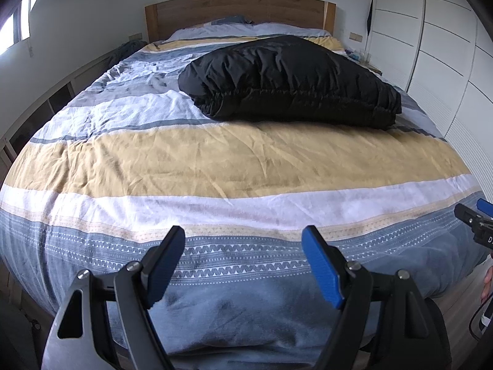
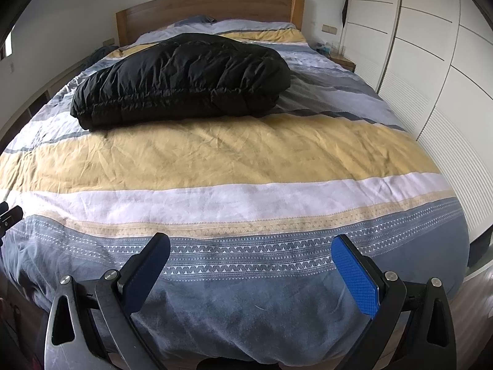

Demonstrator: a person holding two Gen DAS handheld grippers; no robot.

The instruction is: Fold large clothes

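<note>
A black puffy jacket [image 1: 286, 80] lies folded into a thick bundle on the far half of the bed; it also shows in the right wrist view [image 2: 181, 77]. My left gripper [image 1: 245, 234] is open and empty, held over the foot of the bed, well short of the jacket. My right gripper [image 2: 251, 245] is open and empty too, also at the foot end. The right gripper's tip shows at the right edge of the left wrist view [image 1: 476, 219].
The bed has a striped duvet [image 1: 215, 160] in yellow, white and grey-blue, and a wooden headboard [image 1: 240, 9]. White wardrobe doors [image 2: 431, 61] run along the right side. A nightstand [image 2: 342, 58] stands by the headboard. A low shelf [image 1: 46, 108] runs along the left.
</note>
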